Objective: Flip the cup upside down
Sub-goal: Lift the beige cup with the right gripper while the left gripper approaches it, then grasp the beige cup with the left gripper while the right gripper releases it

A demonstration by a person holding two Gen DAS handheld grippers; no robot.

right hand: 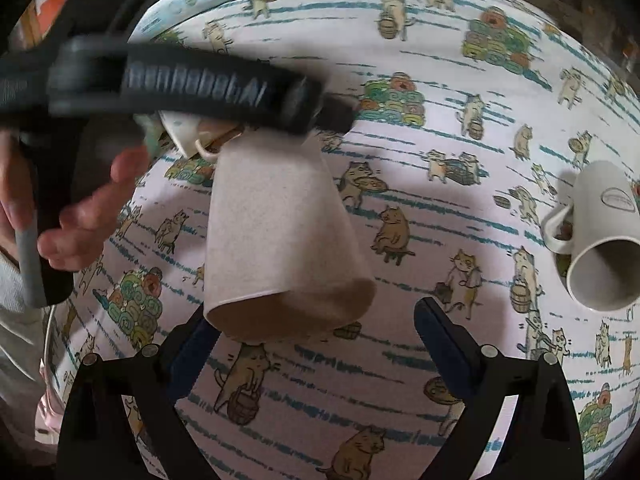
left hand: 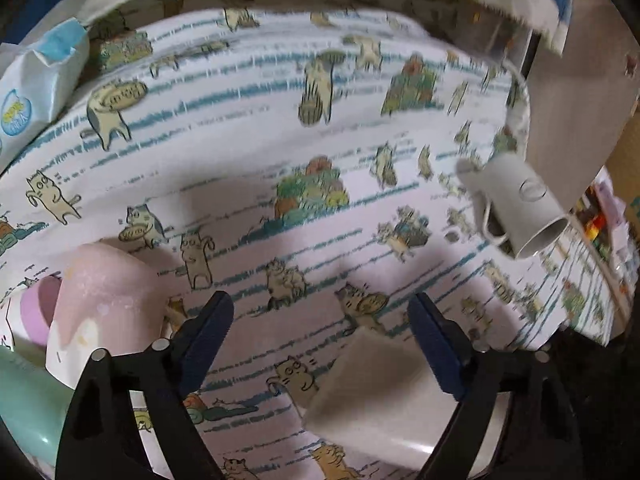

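Observation:
A beige speckled cup (right hand: 276, 236) is in the air above the cat-print tablecloth (right hand: 460, 92), tilted with its open mouth toward the right wrist camera. The left gripper's black body (right hand: 188, 88) sits across the cup's base end; how its fingers meet the cup is hidden there. In the left wrist view the same cup (left hand: 376, 392) lies low between the blue-padded fingers, and my left gripper (left hand: 320, 344) has its jaws wide apart. My right gripper (right hand: 316, 344) is open and empty, just below the cup's mouth.
A white mug (right hand: 600, 240) with a handle lies on its side at the right; it also shows in the left wrist view (left hand: 520, 208). A pink cup (left hand: 104, 312) and a green one (left hand: 24, 400) stand at the left. A wipes pack (left hand: 36, 84) lies at the far left.

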